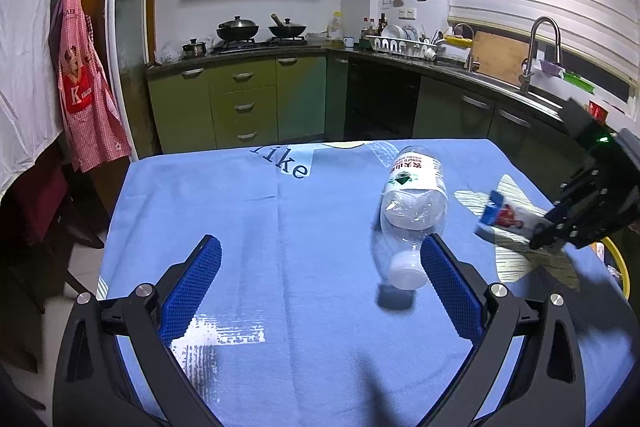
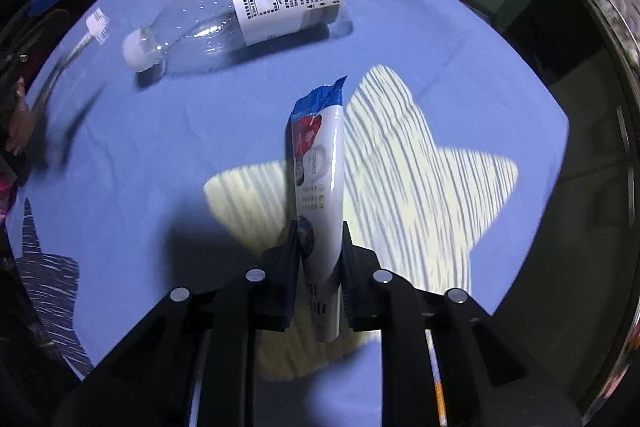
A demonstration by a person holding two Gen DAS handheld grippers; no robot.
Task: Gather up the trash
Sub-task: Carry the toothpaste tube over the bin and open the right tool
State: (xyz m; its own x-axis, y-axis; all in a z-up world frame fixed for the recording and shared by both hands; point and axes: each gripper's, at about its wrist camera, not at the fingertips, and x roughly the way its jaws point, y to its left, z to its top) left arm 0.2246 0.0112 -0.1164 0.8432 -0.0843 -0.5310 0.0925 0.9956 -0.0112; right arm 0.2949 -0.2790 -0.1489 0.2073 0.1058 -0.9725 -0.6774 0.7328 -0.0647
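Blue cloth [image 1: 280, 247] with pale star prints covers the table, and the trash lies on it. The right gripper [image 2: 320, 247] points steeply down at the cloth, and its two black fingers [image 2: 286, 267] are pressed on a white tube [image 2: 318, 179] with a blue crimped end and a red picture. The tube stands out between the fingers, with its blue end toward the middle of the table, over a pale star [image 2: 420, 167]. In the left wrist view the same tube [image 1: 506, 217] shows at the right edge of the table, held in the black fingers, clear of the cloth.

The left gripper [image 1: 320, 267] is wide open and holds nothing; its blue pads [image 1: 192, 291] stand far apart over the cloth. A clear plastic bottle [image 1: 412, 211] with a white label and a white cap lies on its side, the cap just beside the right-hand pad; whether they touch, I cannot tell. In the right wrist view the bottle [image 2: 240, 15] lies well apart from the tube. Behind the table is a kitchen with green cabinets [image 1: 240, 99].
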